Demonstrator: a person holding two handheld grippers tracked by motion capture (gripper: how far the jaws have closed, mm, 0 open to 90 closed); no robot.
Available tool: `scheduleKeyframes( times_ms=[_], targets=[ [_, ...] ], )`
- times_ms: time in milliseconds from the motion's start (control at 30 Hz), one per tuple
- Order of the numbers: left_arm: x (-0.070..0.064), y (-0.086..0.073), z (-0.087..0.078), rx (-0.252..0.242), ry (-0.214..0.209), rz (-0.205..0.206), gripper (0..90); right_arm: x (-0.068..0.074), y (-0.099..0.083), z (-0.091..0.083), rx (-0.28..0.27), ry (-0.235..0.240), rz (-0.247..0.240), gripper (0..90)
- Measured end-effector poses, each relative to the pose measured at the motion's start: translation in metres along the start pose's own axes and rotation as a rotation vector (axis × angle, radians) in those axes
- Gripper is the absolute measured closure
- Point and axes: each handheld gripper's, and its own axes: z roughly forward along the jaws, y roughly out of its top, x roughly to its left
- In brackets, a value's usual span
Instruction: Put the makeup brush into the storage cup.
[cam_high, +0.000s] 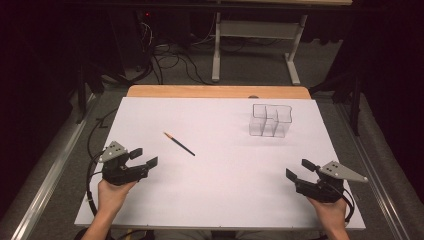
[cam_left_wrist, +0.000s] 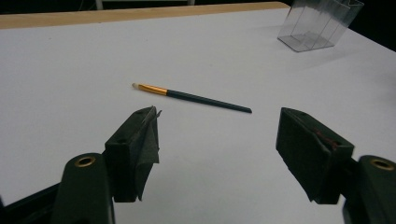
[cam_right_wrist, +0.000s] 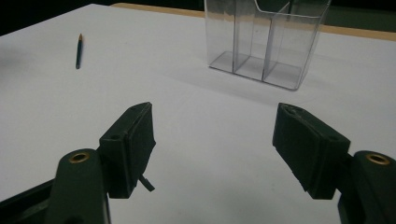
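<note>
Your left hand-held gripper (cam_high: 143, 157) sits at 8 o'clock on the white counter (cam_high: 220, 170), jaws wide and holding nothing; your right hand-held gripper (cam_high: 299, 169) at 4 o'clock is equally wide. Toward 10 o'clock lies a thin brush (cam_high: 179, 143), its pale tip possibly bristles. At 1 o'clock stands a clear divided organizer (cam_high: 270, 120), top cut off in the right gripper view.
</note>
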Motion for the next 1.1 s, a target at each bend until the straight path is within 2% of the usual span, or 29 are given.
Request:
scheduleKeyframes(
  times_ms=[633,833,867,1100],
  targets=[
    [-0.0015,0.0008,-0.0023,-0.015,0.005,-0.002,29.4,0.0018,0.0007,-0.0001,-0.001,0.003,-0.007,31.0],
    [-0.0012,0.0014,-0.0033,-0.027,0.005,-0.016,29.1,0.0031,0.0003,-0.0002,0.000,0.006,-0.007,31.0],
    [-0.0005,0.0023,-0.0035,-0.034,0.000,-0.034,29.0,0.0036,0.0000,-0.0003,0.002,0.006,-0.010,31.0],
    [-0.0002,0.0060,-0.0045,-0.039,0.009,-0.036,28.9,0.0043,-0.0006,-0.0012,0.000,0.011,-0.006,30.9]
  ],
)
